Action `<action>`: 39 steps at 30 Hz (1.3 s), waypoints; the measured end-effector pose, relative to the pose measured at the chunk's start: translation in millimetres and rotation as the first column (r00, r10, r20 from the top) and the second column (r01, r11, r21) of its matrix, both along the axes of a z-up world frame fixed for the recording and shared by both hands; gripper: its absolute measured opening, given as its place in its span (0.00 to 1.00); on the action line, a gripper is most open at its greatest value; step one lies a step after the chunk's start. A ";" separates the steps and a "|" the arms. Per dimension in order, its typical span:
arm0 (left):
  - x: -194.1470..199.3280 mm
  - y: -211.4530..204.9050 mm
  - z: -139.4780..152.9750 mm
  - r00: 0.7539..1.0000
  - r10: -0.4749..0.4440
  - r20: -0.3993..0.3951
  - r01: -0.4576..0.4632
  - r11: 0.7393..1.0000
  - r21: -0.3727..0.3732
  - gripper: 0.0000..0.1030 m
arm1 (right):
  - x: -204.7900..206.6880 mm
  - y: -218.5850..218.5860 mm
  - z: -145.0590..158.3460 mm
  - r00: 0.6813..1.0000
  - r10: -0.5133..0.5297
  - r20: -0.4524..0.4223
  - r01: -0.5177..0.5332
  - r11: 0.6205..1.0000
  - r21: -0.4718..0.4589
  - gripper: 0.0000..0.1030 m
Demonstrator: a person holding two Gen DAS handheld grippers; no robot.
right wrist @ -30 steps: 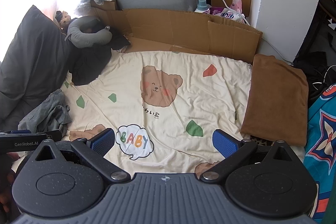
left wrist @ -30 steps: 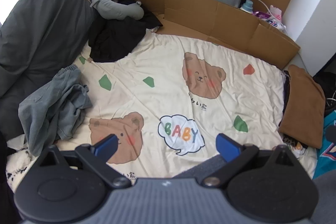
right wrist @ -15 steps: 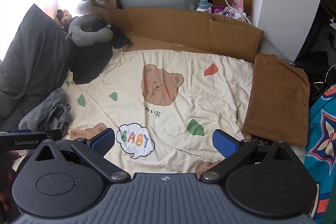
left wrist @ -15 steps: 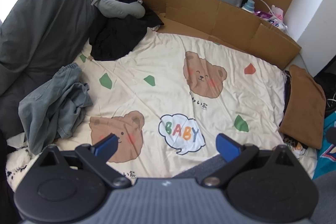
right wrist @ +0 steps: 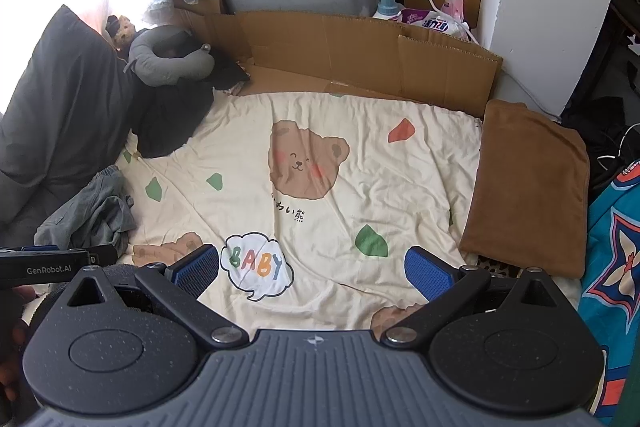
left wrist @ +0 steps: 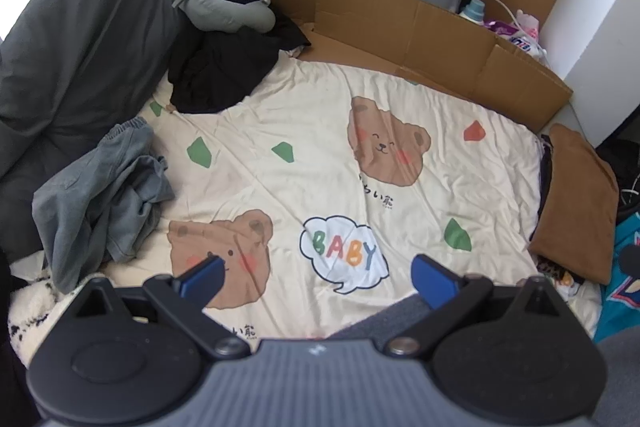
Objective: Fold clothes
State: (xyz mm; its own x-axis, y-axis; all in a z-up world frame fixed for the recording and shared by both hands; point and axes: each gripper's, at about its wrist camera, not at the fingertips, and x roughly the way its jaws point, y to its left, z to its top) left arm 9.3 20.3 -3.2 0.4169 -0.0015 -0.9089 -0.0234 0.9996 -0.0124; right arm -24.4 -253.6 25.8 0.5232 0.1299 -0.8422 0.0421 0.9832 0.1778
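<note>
Nearest you, both tools hang above the near edge of the bear-print sheet [left wrist: 320, 155]. Your left gripper [left wrist: 316, 277] has its jaws spread wide with nothing between them, over the printed bear face and the "BABY" bubble. Your right gripper [right wrist: 312, 271] is spread just as wide and empty, over the same bubble.

Off to your left, on the sheet's edge, lies a crumpled grey-blue garment [left wrist: 100, 199], bunched with an elastic waistband showing at its far end. On the right edge sits a brown folded cloth [right wrist: 528, 187], flat and squared, resting on something dark and patterned. Farther back to the left a black garment [left wrist: 224, 75] is heaped below a grey neck pillow [left wrist: 224, 11].

Judged from this, you are between garments: one piece lies folded, two lie loose, and the middle of the sheet is open as a working surface. If the grey-blue one comes next, it calls for a reach to the left, a pinch on the waistband, and a drag onto the open sheet to spread it flat.

The lower part of each view is blocked by the gripper body. What the brown cloth rests on is mostly covered. The black heap's shape is unreadable, and the window glare washes out the far left corner.
</note>
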 end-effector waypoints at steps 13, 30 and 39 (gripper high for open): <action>-0.5 1.9 -1.3 1.000 -0.003 -0.007 0.003 0.999 -0.032 0.98 | -1.4 0.7 1.2 1.000 -0.017 0.003 0.017 1.000 -0.016 0.99; -1.3 23.2 6.2 0.999 0.037 0.000 -0.037 0.995 -0.093 0.98 | 10.5 9.2 2.3 1.000 -0.017 -0.020 0.015 0.995 -0.098 0.99; 5.3 63.8 23.1 0.998 0.051 0.043 -0.046 0.994 -0.099 0.96 | 19.5 12.3 1.4 1.000 -0.008 -0.001 0.008 0.995 -0.103 0.99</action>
